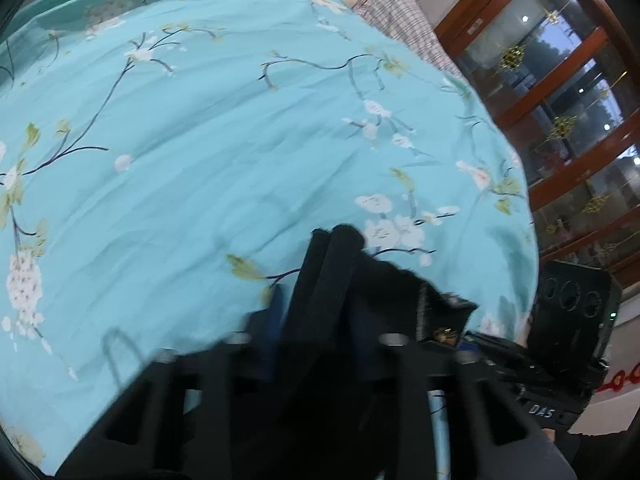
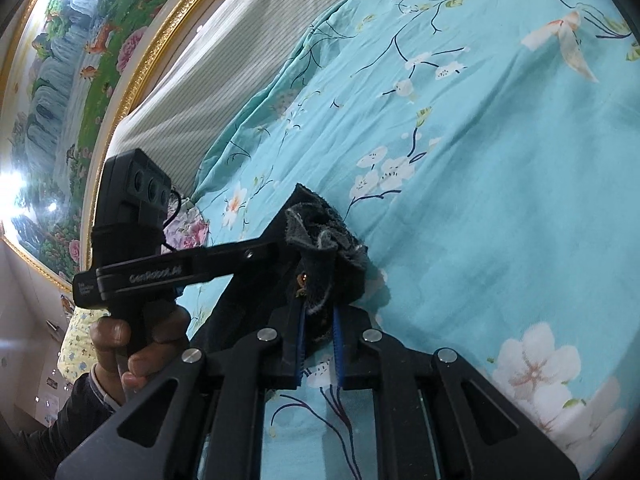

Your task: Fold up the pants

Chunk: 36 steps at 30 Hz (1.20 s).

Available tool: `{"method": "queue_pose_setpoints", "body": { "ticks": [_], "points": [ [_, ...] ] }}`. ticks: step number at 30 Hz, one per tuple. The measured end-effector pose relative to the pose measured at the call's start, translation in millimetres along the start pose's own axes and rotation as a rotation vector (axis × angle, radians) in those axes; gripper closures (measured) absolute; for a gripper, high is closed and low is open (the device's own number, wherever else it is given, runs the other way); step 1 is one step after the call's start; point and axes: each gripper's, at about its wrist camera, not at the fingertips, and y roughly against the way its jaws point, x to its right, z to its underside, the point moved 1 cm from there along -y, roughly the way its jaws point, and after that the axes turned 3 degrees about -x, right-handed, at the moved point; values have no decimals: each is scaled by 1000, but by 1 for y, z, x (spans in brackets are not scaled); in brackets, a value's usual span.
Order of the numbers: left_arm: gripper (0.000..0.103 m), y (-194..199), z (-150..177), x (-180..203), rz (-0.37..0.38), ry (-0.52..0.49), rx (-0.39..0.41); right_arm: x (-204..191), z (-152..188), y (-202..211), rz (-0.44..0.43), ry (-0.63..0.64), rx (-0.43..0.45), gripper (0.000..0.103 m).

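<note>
Pants (image 2: 328,240) were bunched on the bed (image 2: 500,200) — clamped by the right gripper (image 2: 318,320) and also by the left gripper (image 1: 340,264), side by side, probably so one edge lifted evenly for folding.

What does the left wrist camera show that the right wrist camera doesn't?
Only the left wrist view shows the wooden-framed glass cabinet and a checked cloth. Only the right wrist view shows the gold-framed landscape painting, the striped grey cushion and a hand gripping the other tool's handle. Both show the turquoise floral bedspread and dark fuzzy pants fabric pinched between fingers.
</note>
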Motion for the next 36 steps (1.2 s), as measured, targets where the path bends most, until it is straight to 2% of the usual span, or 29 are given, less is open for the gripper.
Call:
{"method": "queue_pose_setpoints", "body": {
  "ticks": [3,8,16,21,28,36],
  "points": [
    [91,11,5,6,-11,-14,41,-1,0,2,-18,-11,3,91],
    [92,45,18,9,30,-10,131,-11,0,9,-79,-6,-1,91],
    [92,114,56,-1,82,53,263,-61,4,17,-246,53,-31,91],
    [92,153,90,-16,88,104,335,-102,16,11,-298,130,-73,91],
    [92,185,146,-47,78,192,396,-140,36,-10,-343,186,-164,91],
    [92,186,198,-83,40,292,413,-161,72,-53,-354,214,-294,91]
  ]
}}
